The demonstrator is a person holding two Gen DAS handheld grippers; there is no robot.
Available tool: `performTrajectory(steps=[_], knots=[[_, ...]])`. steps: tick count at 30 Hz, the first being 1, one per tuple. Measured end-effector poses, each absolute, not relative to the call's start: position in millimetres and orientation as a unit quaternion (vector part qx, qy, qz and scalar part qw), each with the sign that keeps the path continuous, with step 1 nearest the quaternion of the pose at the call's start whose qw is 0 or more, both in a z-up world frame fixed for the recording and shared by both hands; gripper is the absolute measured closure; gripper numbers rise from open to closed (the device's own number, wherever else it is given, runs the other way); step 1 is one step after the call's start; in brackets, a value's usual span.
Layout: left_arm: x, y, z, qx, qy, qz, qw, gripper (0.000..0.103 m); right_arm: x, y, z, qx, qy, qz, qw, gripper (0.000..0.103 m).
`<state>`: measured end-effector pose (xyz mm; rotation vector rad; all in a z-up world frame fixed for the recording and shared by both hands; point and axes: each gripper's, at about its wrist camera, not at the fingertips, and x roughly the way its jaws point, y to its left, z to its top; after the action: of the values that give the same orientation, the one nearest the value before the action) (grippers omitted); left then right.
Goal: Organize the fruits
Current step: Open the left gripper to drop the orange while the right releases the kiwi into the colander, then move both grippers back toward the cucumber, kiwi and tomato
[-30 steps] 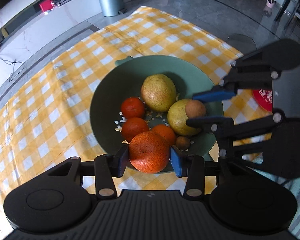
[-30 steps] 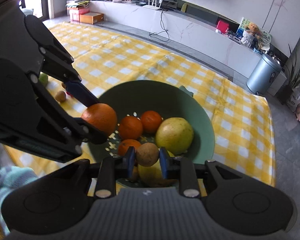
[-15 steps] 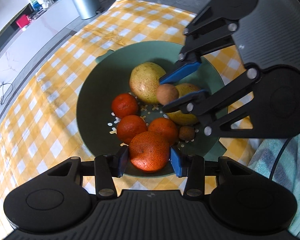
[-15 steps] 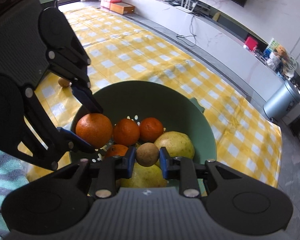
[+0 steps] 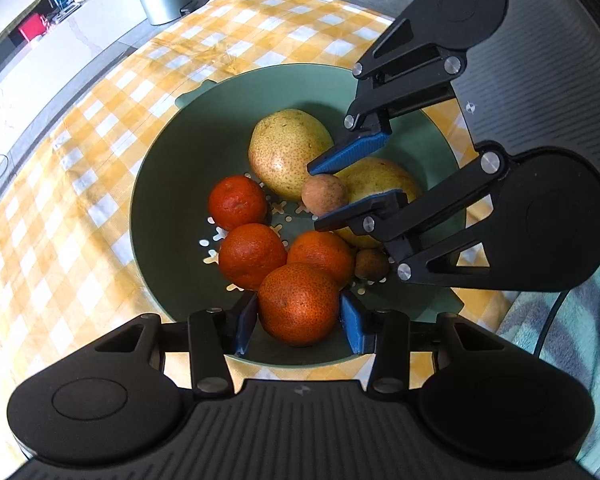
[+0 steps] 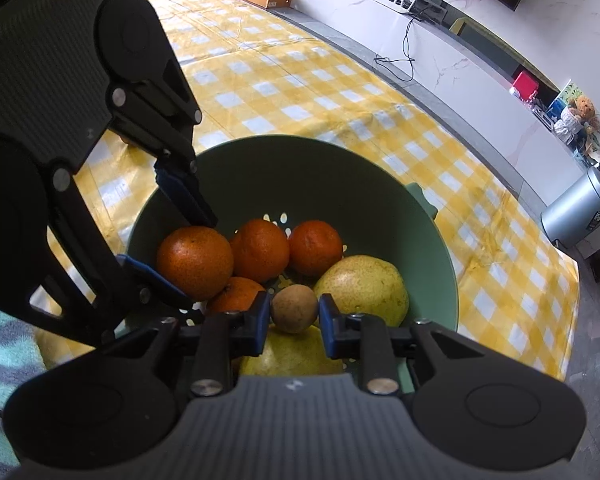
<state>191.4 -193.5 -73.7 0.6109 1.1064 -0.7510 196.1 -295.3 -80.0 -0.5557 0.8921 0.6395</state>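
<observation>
Green colander (image 5: 172,184): L tongs (image 5: 298,318) grip orange (image 5: 298,304), R tongs (image 6: 294,314) grip longan (image 6: 294,308); teddy (image 6: 580,110) only R cam.

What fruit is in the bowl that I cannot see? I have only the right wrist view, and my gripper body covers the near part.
Observer: A second small brown fruit lies in the green bowl, against the nearer pear. It is apart from the held brown fruit.
Operator: Thank you. Does the left gripper have its orange by both sides?
Observer: Yes. In the left gripper, one blue pad sits on each side of the orange.
</observation>
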Motion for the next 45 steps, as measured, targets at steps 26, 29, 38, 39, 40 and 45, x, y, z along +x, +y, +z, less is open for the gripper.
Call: performTrajectory(steps=[26, 29, 38, 39, 40, 45], knots=[[178, -177, -44, 0.231, 0.497, -0.341, 0.764, 0.029, 189, -293, -67, -0.268, 0.415, 0.267, 0.827, 0.056], [174, -173, -36, 0.229, 0.497, -0.321, 0.772, 0.029, 187, -296, -59, -0.245, 0.416, 0.249, 0.84, 0.045], [150, -153, -7, 0.211, 0.484, -0.311, 0.791, 0.029, 176, -300, -49, -0.148, 0.456, 0.171, 0.861, 0.035], [148, -150, -5, 0.209, 0.484, -0.308, 0.792, 0.029, 173, -299, -49, -0.14, 0.46, 0.162, 0.862, 0.035], [146, -147, -3, 0.208, 0.485, -0.306, 0.792, 0.029, 171, -298, -50, -0.13, 0.464, 0.152, 0.863, 0.032], [136, -128, 3, 0.209, 0.481, -0.286, 0.802, 0.029, 156, -294, -47, -0.052, 0.468, 0.144, 0.871, 0.032]])
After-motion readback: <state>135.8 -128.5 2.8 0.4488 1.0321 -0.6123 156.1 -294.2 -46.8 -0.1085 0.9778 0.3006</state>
